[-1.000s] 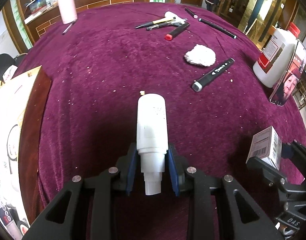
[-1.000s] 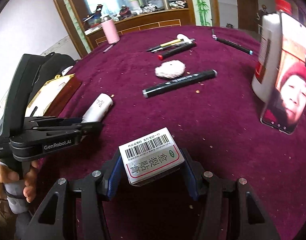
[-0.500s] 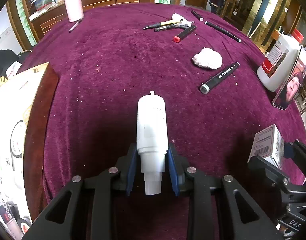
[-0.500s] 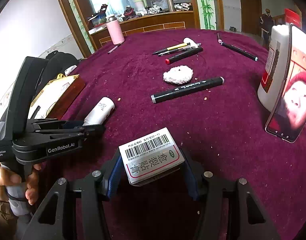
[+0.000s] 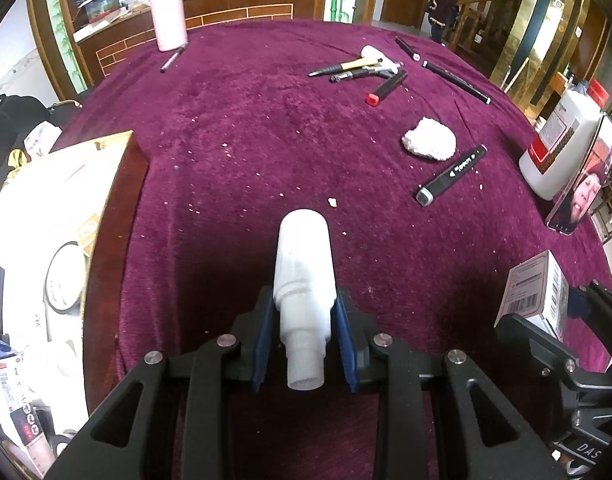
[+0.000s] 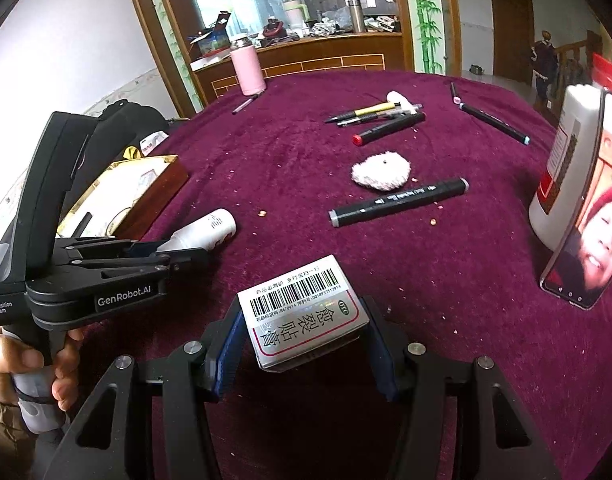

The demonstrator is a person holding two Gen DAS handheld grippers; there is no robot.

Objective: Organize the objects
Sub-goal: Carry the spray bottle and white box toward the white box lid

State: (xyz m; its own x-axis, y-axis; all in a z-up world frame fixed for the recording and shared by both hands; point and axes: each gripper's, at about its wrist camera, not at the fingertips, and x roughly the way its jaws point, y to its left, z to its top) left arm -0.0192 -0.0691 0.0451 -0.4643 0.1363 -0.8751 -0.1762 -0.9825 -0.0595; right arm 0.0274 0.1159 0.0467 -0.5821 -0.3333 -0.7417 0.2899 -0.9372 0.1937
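White tube (image 5: 303,276) clamped in left gripper (image 5: 304,336); barcoded box (image 6: 303,312) in right gripper (image 6: 301,344).

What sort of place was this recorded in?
Probably a home's living or dining room: a big table under a maroon cloth, a wooden counter cluttered with household odds and ends, and a staircase behind.

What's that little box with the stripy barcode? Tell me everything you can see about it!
The small medicine box looks like white cardboard, with a black barcode, a red-bordered label and large Chinese characters. It sits tilted, clamped between the blue pads of the right gripper, held above the purple tablecloth. Only the pads touch it. It looks closed and undamaged.
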